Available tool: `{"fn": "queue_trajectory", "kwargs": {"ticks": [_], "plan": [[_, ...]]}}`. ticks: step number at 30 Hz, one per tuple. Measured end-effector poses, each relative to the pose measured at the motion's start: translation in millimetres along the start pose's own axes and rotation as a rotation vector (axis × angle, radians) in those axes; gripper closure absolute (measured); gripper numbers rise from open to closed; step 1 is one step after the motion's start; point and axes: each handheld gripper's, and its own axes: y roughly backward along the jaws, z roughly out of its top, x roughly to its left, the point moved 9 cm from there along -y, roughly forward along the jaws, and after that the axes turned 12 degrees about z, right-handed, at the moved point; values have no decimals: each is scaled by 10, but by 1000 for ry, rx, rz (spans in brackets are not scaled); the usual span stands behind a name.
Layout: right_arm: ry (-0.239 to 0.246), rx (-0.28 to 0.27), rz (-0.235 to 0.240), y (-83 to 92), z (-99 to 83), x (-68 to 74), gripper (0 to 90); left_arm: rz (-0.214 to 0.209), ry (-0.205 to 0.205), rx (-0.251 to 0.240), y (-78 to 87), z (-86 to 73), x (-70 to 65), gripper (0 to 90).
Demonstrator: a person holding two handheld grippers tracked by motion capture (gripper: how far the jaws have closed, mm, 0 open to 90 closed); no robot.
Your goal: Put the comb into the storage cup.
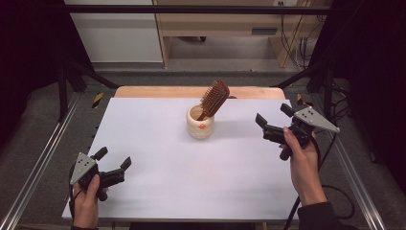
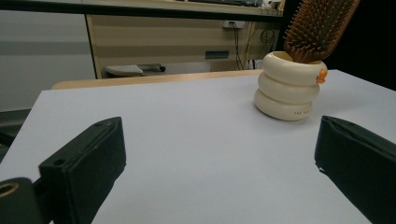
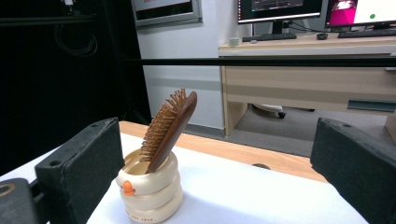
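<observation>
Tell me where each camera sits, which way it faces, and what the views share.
High view: above the person's side, looking forward and down on the table; both hands, left claw and right claw show.
Left gripper view: rides the left claw, low over the table, facing the cup and brush; own open jaws show.
Right gripper view: rides the right claw, facing the cup from its other side; own open jaws show.
Shared: all three show cup and brush.

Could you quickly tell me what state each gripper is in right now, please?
Left gripper: open, holding nothing, low over the table.
Right gripper: open, holding nothing, right of the cup.
</observation>
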Motion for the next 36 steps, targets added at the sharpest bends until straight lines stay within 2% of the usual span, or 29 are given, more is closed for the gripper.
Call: {"fn": "queue_trajectory", "kwargs": {"ticks": [22,29,36], "plan": [[-2,4,-43,350,-182,-166,26,1,0,-6,14,14,0,22],[-23,-11,-61,467,-263,-235,26,4,2,-10,67,12,33,22],[-24,-9,-74,561,-341,-276,28,1,11,-17,122,18,65,21]]}}
